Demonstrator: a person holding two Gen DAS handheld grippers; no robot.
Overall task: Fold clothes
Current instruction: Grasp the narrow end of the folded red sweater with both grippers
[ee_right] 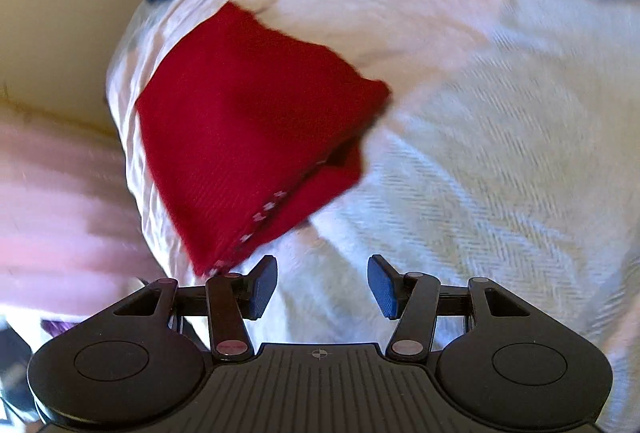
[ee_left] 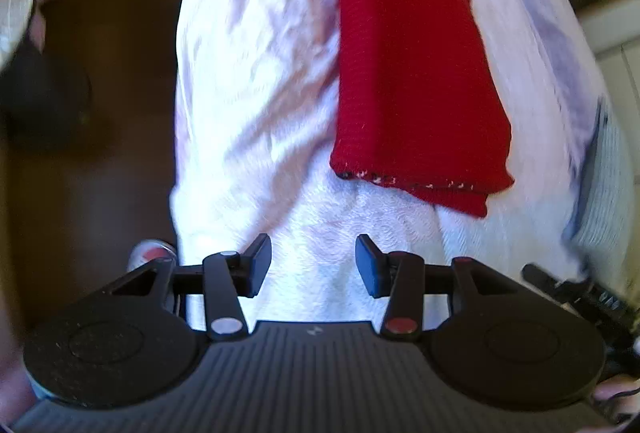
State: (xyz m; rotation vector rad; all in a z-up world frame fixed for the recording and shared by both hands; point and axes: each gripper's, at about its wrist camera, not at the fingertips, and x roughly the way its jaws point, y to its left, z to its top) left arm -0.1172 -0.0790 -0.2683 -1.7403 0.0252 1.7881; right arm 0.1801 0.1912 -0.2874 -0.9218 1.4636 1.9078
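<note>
Red knit garment (ee_left: 416,65), folded flat, lying on white bedsheet (ee_left: 256,93); stitched hem edge toward both grippers. Judged soft, light, limp, non-slippery knit; likely to sag and unfold if lifted at one pt. Recommended hold: two corners along hem, one per gripper. Left gripper (ee_left: 313,265) fingers spread, nothing btwn. Right gripper (ee_right: 322,287) fingers spread, empty, just beside hem corner. Both frames motion-blurred; bed details unclear.

Dark brown floor (ee_left: 100,173) (blurred); cream wall (ee_right: 60,13) beyond.
</note>
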